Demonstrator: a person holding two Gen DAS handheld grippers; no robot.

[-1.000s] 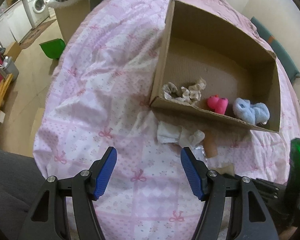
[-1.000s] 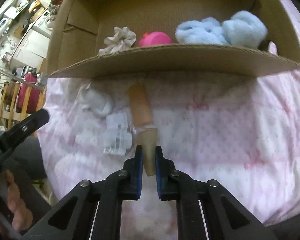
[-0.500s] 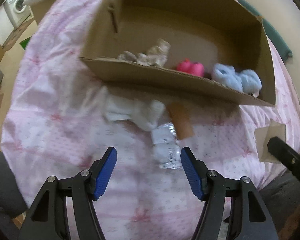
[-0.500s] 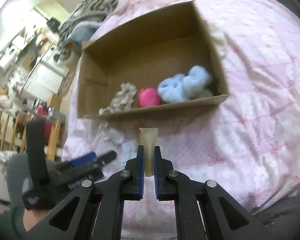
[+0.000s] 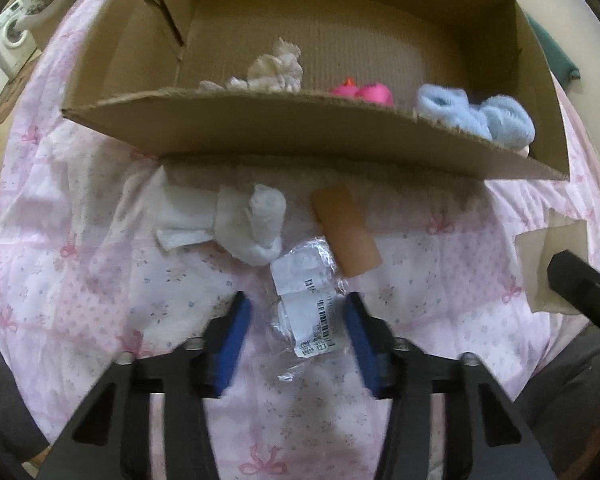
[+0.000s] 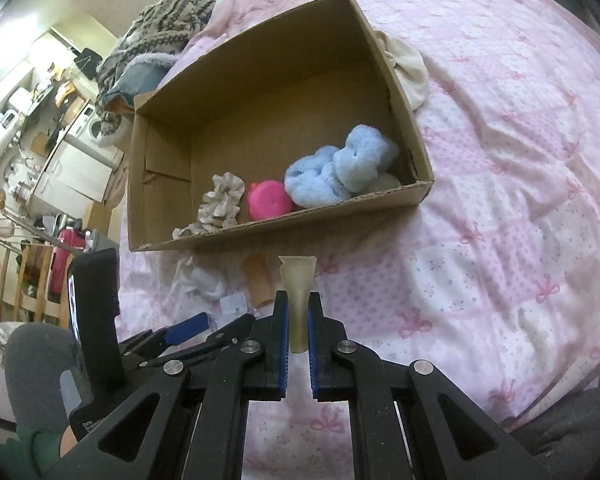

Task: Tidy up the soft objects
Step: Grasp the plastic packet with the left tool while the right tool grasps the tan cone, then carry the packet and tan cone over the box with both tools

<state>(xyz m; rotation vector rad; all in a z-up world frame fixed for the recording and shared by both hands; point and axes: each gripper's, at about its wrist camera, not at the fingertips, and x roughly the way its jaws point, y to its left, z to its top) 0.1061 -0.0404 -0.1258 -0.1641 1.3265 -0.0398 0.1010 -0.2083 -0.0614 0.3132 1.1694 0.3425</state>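
On a bed covered by a pink quilt printed with bows point(image 5: 100, 280), an open brown cardboard box point(image 6: 268, 92) is seen lying near the quilt's near edge, with a beige ruffled scrunchie point(image 6: 220, 204), a bright pink rolled cloth point(image 6: 269, 200) and two fluffy pale blue socks point(image 6: 340, 168) lined up along its near wall. Outside that wall, a bundle of white rolled socks point(image 5: 240, 220) and a tan rolled stocking point(image 5: 346, 230) are laid side by side on the quilt, with a crinkled clear plastic packet bearing a white barcode label point(image 5: 312, 304) just in front of them. The packet is framed by the left gripper point(image 5: 296, 320), whose blue-padded jaws are closing around it; the pads appear not yet to be pressing on it, though blur makes this uncertain. A pale beige stocking piece point(image 6: 298, 288) is held clamped upright in the narrow jaws of the right gripper point(image 6: 298, 320), above the quilt in front of the box.
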